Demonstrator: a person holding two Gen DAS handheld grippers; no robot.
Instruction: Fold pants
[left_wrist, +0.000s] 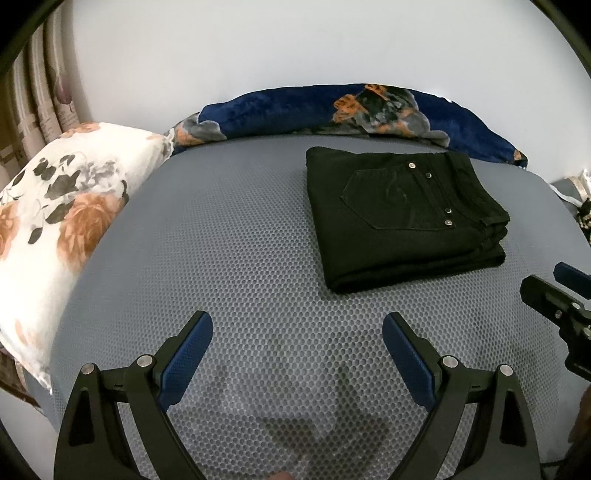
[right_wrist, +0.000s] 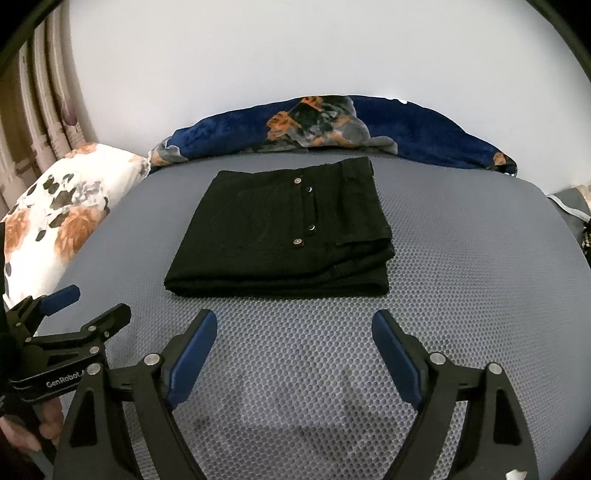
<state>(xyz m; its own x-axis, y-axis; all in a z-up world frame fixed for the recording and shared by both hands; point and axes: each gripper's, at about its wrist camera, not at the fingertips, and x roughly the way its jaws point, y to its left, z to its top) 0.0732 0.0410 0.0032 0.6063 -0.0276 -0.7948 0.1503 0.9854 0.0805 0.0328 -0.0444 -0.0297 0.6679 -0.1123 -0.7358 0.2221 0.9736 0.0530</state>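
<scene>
Black pants (left_wrist: 402, 218) lie folded into a flat stack on the grey mesh mattress (left_wrist: 236, 258), back pocket and rivets facing up. In the right wrist view the pants (right_wrist: 284, 232) lie straight ahead. My left gripper (left_wrist: 297, 325) is open and empty, hovering over the mattress to the near left of the pants. My right gripper (right_wrist: 294, 323) is open and empty, just short of the stack's near edge. The right gripper also shows at the right edge of the left wrist view (left_wrist: 554, 284), and the left gripper at the left edge of the right wrist view (right_wrist: 88, 302).
A floral white pillow (left_wrist: 55, 225) lies at the left edge of the mattress. A rolled dark blue floral blanket (left_wrist: 332, 110) lies along the far edge against a white wall. Curtains (left_wrist: 40, 99) hang at far left. Small items (left_wrist: 580, 206) sit beyond the right edge.
</scene>
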